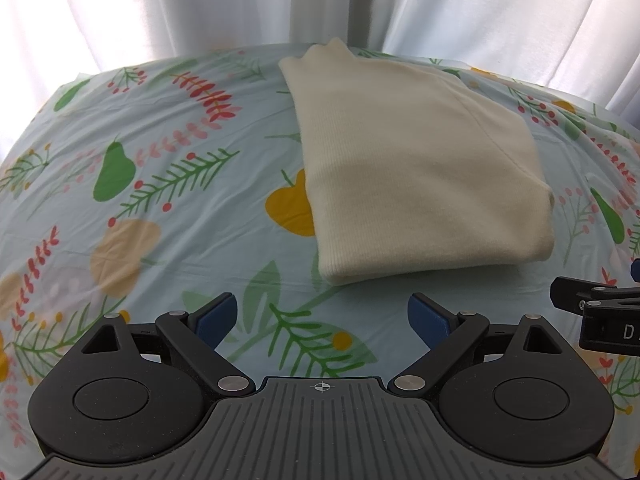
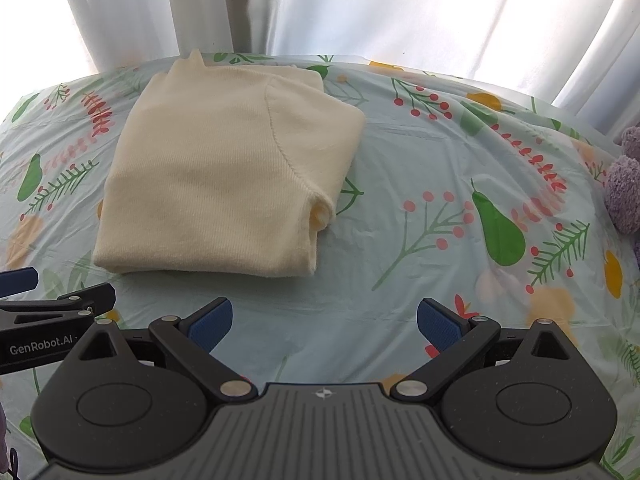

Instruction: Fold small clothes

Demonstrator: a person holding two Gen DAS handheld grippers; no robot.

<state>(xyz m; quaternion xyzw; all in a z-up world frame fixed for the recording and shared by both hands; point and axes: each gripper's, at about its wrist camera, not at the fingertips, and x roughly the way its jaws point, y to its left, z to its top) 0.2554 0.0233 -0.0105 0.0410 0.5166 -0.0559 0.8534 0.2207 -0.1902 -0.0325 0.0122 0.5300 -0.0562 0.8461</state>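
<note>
Both wrist cameras low, near, facing curtain (image 1: pixel 200 0) (sharing folded sweater (image 1: pixel 412 168)).

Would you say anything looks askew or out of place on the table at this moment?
Little stands out. The cream sweater lies folded in a compact bundle on the patterned cloth, though skewed to the table's edge. Both the left gripper and right gripper are open and empty.

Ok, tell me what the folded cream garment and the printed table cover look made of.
Cream garment: looks like soft, matte fine-rib knit, judging by its thin vertical ribs and raised seam. Table cover: probably thin, smooth plastic-like or coated sheet, given its faint sheen and sharp, fine creases.
</note>
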